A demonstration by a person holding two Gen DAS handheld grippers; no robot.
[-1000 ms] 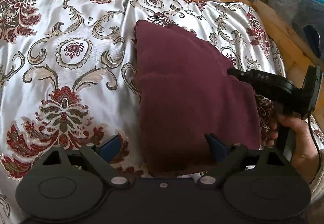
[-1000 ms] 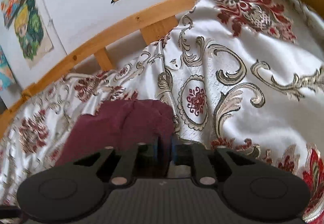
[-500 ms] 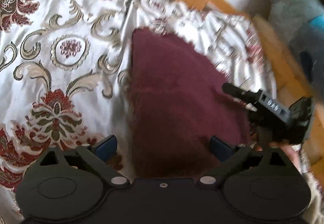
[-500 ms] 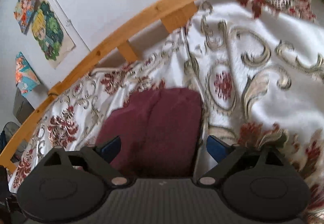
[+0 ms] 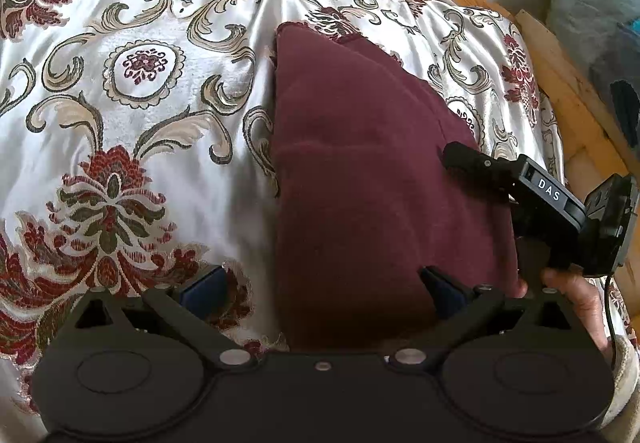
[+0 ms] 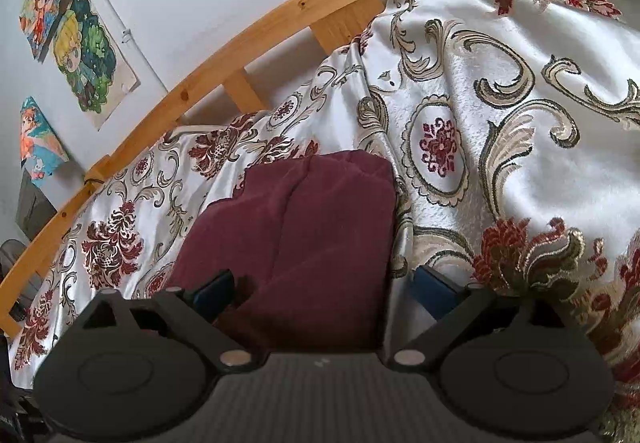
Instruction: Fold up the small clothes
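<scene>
A folded maroon garment [image 5: 372, 171] lies flat on the floral bedspread [image 5: 152, 115]. It also shows in the right wrist view [image 6: 308, 235]. My left gripper [image 5: 324, 287] is open and empty, hovering over the garment's near edge. My right gripper [image 6: 320, 283] is open and empty, just above the garment's near end. The right gripper's body [image 5: 536, 195] shows in the left wrist view at the garment's right edge, held by a hand [image 5: 576, 303].
A wooden bed rail [image 6: 248, 39] runs along the far side under a white wall with cartoon posters [image 6: 88, 51]. The rail also shows in the left wrist view [image 5: 560, 75], with a grey-blue bundle [image 5: 596, 3] beyond it at the far right.
My right gripper has opened and let go of the garment, then pulled back a little. My left gripper stayed open and shifted only slightly.
</scene>
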